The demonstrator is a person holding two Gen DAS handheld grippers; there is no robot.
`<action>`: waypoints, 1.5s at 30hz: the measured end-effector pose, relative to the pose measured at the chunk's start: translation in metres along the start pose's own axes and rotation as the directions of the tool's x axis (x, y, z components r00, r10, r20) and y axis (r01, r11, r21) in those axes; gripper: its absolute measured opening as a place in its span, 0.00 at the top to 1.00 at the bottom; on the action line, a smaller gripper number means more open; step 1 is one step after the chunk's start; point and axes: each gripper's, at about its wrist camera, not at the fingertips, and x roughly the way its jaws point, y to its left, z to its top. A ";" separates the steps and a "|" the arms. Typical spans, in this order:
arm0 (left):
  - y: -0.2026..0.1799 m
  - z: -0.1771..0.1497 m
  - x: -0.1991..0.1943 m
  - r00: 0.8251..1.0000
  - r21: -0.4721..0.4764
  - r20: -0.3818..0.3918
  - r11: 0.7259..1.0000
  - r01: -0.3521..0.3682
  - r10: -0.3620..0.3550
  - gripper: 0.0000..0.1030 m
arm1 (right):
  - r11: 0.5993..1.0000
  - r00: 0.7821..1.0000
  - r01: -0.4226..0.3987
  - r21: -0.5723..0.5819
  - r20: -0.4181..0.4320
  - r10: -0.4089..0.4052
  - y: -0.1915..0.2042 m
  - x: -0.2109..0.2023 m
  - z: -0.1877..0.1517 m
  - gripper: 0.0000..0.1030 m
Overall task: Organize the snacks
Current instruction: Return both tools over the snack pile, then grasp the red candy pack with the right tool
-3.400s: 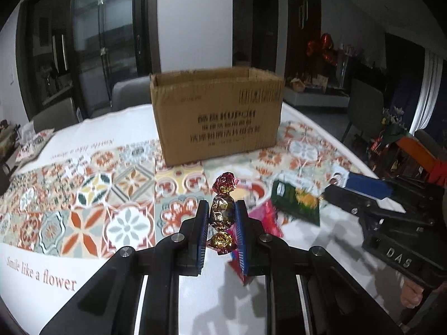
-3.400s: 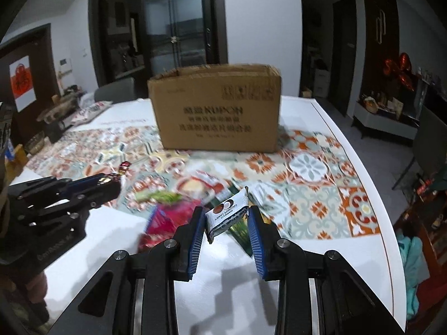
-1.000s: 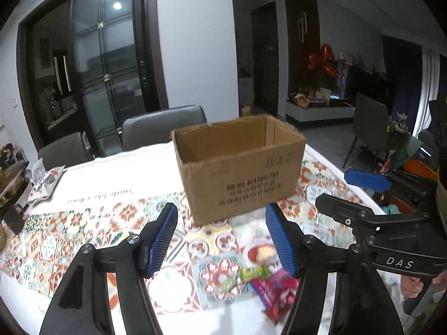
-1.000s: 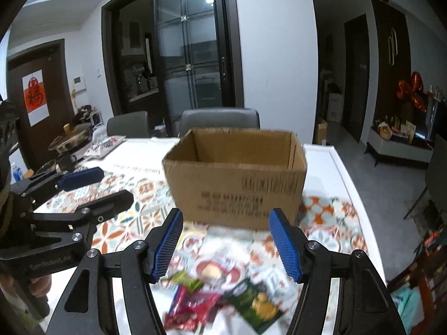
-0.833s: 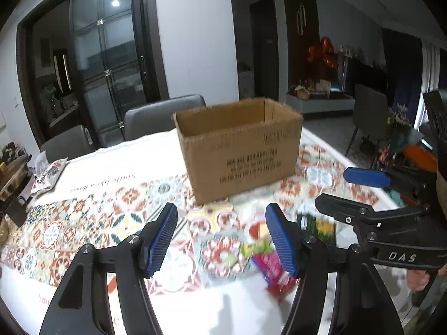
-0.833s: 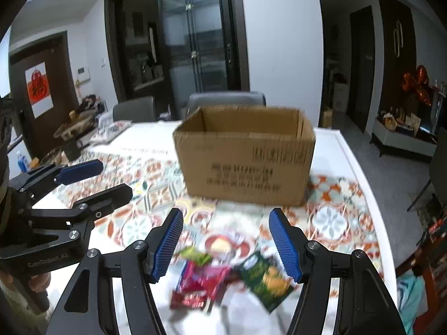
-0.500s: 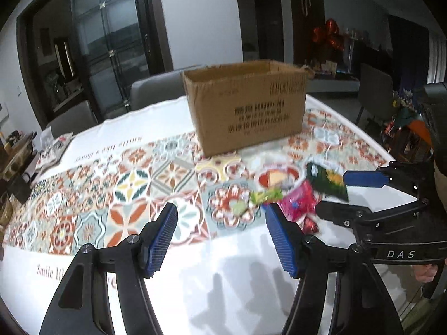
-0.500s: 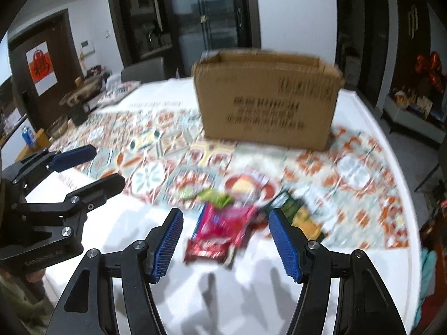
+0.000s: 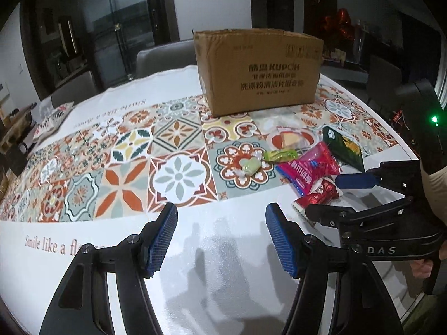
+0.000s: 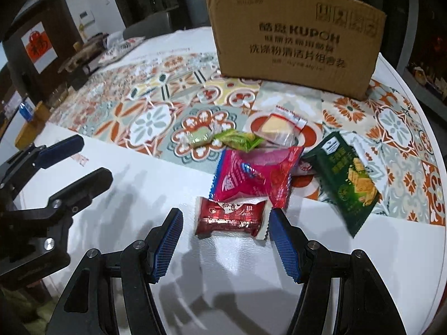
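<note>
Snacks: loose pile on the bench [image 9: 223, 265], on the near side of the cardboard box [image 10: 296, 36], well apart from it.
Box: upright at the far side of the patterned cloth [image 9: 125, 173], printed side facing both cameras; its inside is hidden.
Red packet [image 10: 230, 217]: nearest piece of the pile, flat on bare white bench, lying crosswise.
Pink packet [image 10: 251, 176]: just behind the red one, edges overlapping.
Green biscuit packet [image 10: 346, 184]: right of the pink one, half on the cloth.
Clear wrapped cake [image 10: 279, 128]: behind the pile, on the cloth.
Light green wrapper [image 10: 240, 141] and pale green candy [image 10: 199, 136]: left rear of the pile, side by side.
Right gripper [image 10: 225, 240]: jaws released and spread, empty, tilted down; red packet sits just ahead of the tips, between their lines, no pad contact.
Left gripper [image 9: 220, 237]: jaws released and spread, empty, over bare white bench, pile off to its right.
Contact: neither gripper touches a snack.
</note>
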 end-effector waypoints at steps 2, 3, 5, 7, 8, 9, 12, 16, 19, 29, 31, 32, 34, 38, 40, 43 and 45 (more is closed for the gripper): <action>0.000 -0.002 0.003 1.000 -0.006 -0.011 1.000 0.013 -0.013 0.37 | 1.000 1.000 0.024 -0.013 -0.007 -0.025 0.001 0.005 0.001 0.37; 0.000 -0.003 0.005 1.000 -0.008 -0.017 1.000 0.019 -0.019 0.37 | 0.999 0.999 0.031 -0.015 -0.011 -0.031 0.001 0.006 0.001 0.37; 0.000 -0.004 0.009 0.999 -0.009 -0.024 1.000 0.022 -0.023 0.37 | 0.999 0.999 0.030 -0.014 -0.021 -0.030 0.002 0.010 0.001 0.37; 0.000 -0.004 0.011 0.999 -0.014 -0.031 1.000 0.023 -0.024 0.37 | 0.999 0.999 0.045 -0.026 -0.024 -0.046 0.004 0.012 0.001 0.37; 0.001 -0.005 0.013 0.999 -0.018 -0.035 0.999 0.026 -0.027 0.37 | 0.998 0.998 0.052 -0.031 -0.022 -0.053 0.004 0.012 0.001 0.37; 0.002 -0.005 0.014 0.999 -0.024 -0.038 0.999 0.029 -0.030 0.37 | 0.998 0.998 0.056 -0.032 -0.020 -0.056 0.005 0.013 0.000 0.37; 0.002 -0.005 0.017 0.998 -0.035 -0.047 0.999 0.039 -0.041 0.37 | 0.998 0.998 0.053 -0.027 -0.016 -0.054 0.003 0.013 -0.001 0.37; -0.001 -0.004 0.018 0.998 -0.031 -0.046 0.999 0.045 -0.047 0.37 | 0.997 0.998 0.066 -0.029 -0.004 -0.066 0.002 0.011 -0.003 0.49; -0.003 -0.002 0.019 0.998 -0.033 -0.047 0.998 0.050 -0.051 0.37 | 0.998 0.998 0.056 -0.019 -0.002 -0.056 0.000 0.008 -0.005 0.50; -0.012 0.005 0.004 0.997 -0.016 -0.004 0.997 0.074 -0.074 0.38 | 0.999 0.999 -0.014 0.035 0.046 0.012 0.001 -0.025 -0.012 0.50; -0.012 0.009 0.003 0.997 -0.011 0.005 0.997 0.076 -0.076 0.38 | 1.000 0.995 0.015 0.026 0.096 -0.018 0.003 -0.036 -0.008 0.50; -0.011 0.011 0.003 0.997 -0.009 0.010 0.997 0.076 -0.076 0.38 | 0.999 0.993 0.030 0.021 0.114 -0.032 0.003 -0.039 -0.005 0.50; -0.011 0.017 0.006 0.997 0.004 0.019 0.997 0.072 -0.073 0.38 | 0.998 0.988 0.066 0.015 0.139 -0.067 0.002 -0.042 0.002 0.50; -0.008 0.031 0.019 0.996 0.022 0.031 0.996 0.082 -0.083 0.38 | 0.994 0.982 0.109 0.020 0.153 -0.111 -0.006 -0.039 0.018 0.50; -0.006 0.036 0.028 0.994 0.023 0.024 0.994 0.103 -0.103 0.40 | 0.992 0.979 0.124 0.032 0.160 -0.127 -0.011 -0.034 0.027 0.50; -0.004 0.040 0.040 0.992 0.019 0.000 0.992 0.124 -0.124 0.43 | 0.985 0.968 0.168 0.030 0.184 -0.170 -0.013 -0.030 0.038 0.50; -0.003 0.042 0.050 0.990 0.013 -0.028 0.990 0.137 -0.137 0.44 | 0.981 0.963 0.191 0.020 0.189 -0.192 -0.015 -0.024 0.045 0.50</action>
